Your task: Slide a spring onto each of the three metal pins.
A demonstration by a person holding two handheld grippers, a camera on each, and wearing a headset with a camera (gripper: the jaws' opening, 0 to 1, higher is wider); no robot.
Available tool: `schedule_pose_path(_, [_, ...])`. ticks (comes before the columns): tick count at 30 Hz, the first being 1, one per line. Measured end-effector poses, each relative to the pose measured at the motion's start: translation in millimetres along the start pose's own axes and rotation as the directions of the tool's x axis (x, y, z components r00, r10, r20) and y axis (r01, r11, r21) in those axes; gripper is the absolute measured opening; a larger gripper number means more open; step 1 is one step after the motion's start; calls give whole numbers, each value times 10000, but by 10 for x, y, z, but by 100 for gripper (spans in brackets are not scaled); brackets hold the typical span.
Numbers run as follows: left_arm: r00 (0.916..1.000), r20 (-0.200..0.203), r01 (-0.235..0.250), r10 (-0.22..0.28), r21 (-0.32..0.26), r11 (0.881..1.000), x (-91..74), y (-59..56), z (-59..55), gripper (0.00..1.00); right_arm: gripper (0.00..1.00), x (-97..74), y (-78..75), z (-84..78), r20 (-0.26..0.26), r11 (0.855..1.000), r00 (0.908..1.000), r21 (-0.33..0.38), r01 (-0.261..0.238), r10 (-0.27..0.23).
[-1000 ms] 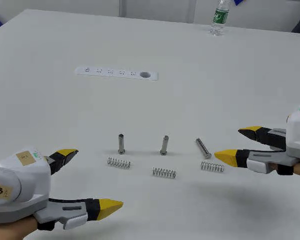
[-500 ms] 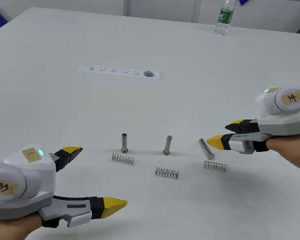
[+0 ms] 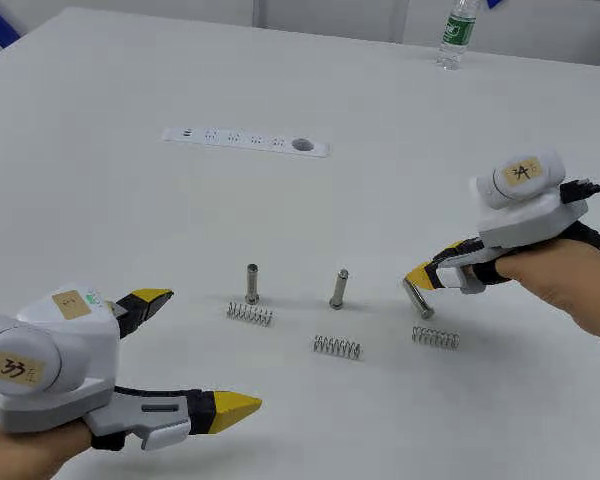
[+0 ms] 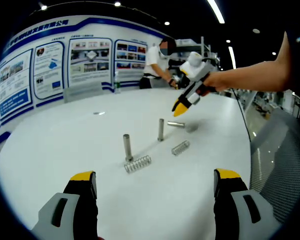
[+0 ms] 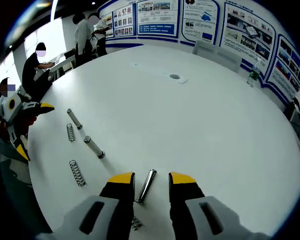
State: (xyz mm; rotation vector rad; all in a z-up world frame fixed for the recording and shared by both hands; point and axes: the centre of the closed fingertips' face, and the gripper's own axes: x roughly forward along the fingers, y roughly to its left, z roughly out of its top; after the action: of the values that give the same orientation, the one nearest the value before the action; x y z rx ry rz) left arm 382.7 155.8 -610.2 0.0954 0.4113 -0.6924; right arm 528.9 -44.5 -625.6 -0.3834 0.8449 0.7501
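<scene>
The right gripper [image 3: 421, 277], partly open and empty, straddles the silver metal pin [image 5: 146, 185] lying on the white desk [image 3: 130, 220]; an off-centre squeeze could flick it away; the left gripper [image 3: 192, 350] gapes empty.

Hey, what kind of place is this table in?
Probably a company showroom or demo hall: blue-trimmed display boards line the wall, other people stand at benches nearby, and the big white table carries a power strip.
</scene>
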Motion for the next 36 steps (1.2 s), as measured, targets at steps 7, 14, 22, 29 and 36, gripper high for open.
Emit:
schedule_pose_path(7, [10000, 59, 6, -6, -24, 10000, 15, 6, 3, 99, 24, 133, 12, -103, -863, 9989, 9962, 475, -36, 77])
schedule_pose_path(14, [9999, 104, 15, -15, -28, 10000, 19, 11, 13, 99, 20, 211, -28, -128, -1337, 9978, 9908, 592, 305, -224])
schedule_pose_path(22, [9999, 157, 21, -20, -26, 10000, 16, 31, 21, 99, 18, 265, -24, -153, -1754, 9954, 9843, 880, 374, -215])
schedule_pose_path(29, [9998, 182, 75, -75, -12, 10000, 13, 18, 32, 99, 16, 301, -26, -182, -2174, 9939, 9758, 998, 466, -239])
schedule_pose_path(36, [9997, 208, 107, -107, -19, 9999, 9, 9, 36, 99, 16, 321, -17, -212, -2466, 9949, 9688, 897, 466, -232])
